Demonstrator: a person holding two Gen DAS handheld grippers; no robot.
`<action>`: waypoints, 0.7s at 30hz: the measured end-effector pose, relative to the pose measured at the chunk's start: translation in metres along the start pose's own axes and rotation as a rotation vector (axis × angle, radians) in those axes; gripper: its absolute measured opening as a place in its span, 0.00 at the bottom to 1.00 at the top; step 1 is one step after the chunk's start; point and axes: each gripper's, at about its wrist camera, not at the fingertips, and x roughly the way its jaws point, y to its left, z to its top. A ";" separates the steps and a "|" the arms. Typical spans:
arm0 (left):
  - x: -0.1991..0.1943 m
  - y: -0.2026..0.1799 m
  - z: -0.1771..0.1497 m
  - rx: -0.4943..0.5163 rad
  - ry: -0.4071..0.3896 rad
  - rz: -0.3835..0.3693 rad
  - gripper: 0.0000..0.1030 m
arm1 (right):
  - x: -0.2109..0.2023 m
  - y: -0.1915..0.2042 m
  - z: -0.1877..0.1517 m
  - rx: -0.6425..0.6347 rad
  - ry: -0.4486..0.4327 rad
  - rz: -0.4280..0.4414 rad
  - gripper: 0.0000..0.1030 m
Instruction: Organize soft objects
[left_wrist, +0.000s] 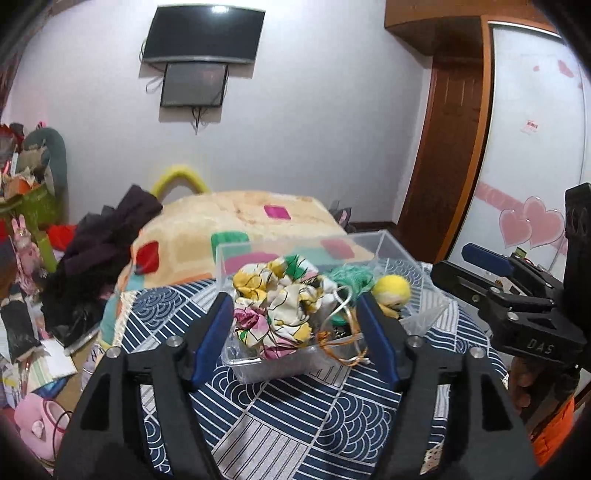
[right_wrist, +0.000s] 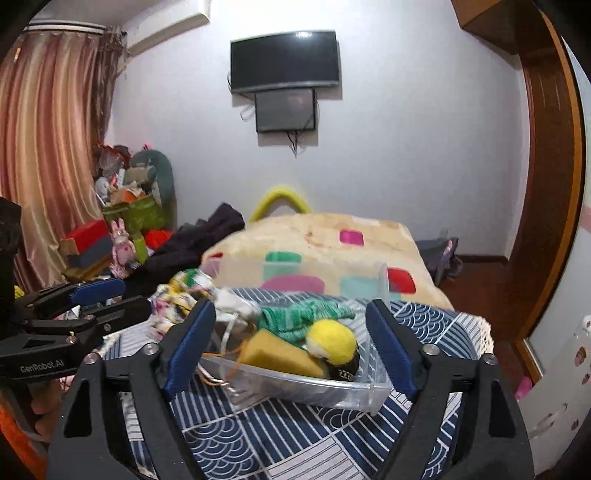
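Note:
A clear plastic box (left_wrist: 255, 369) (right_wrist: 332, 393) stands on a blue patterned cloth (left_wrist: 295, 424) (right_wrist: 229, 435). It holds a floral fabric bundle (left_wrist: 280, 310) (right_wrist: 181, 295), a green knit piece (left_wrist: 351, 275) (right_wrist: 299, 317), a yellow fuzzy ball (left_wrist: 391, 290) (right_wrist: 330, 341), an ochre sponge block (right_wrist: 280, 354) and a gold cord (left_wrist: 343, 350). My left gripper (left_wrist: 297, 332) is open, its fingers astride the box's near-left end around the floral bundle. My right gripper (right_wrist: 291, 347) is open, astride the box's near end; it also shows in the left wrist view (left_wrist: 480, 269).
A folded patchwork blanket (left_wrist: 240, 229) (right_wrist: 332, 240) lies behind the box. Dark clothes (left_wrist: 96, 251) (right_wrist: 192, 243) are piled to the left. Cluttered boxes and toys (right_wrist: 122, 221) stand at far left. A wardrobe with a white door (left_wrist: 535, 147) is at right.

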 end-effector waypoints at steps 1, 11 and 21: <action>-0.005 -0.001 0.000 0.003 -0.013 0.002 0.74 | -0.003 0.002 0.001 -0.002 -0.011 0.000 0.80; -0.056 -0.013 0.001 0.020 -0.133 0.005 0.87 | -0.041 0.009 0.005 -0.006 -0.138 -0.004 0.96; -0.080 -0.023 -0.001 0.036 -0.191 0.024 0.92 | -0.059 0.020 0.000 -0.020 -0.195 -0.011 1.00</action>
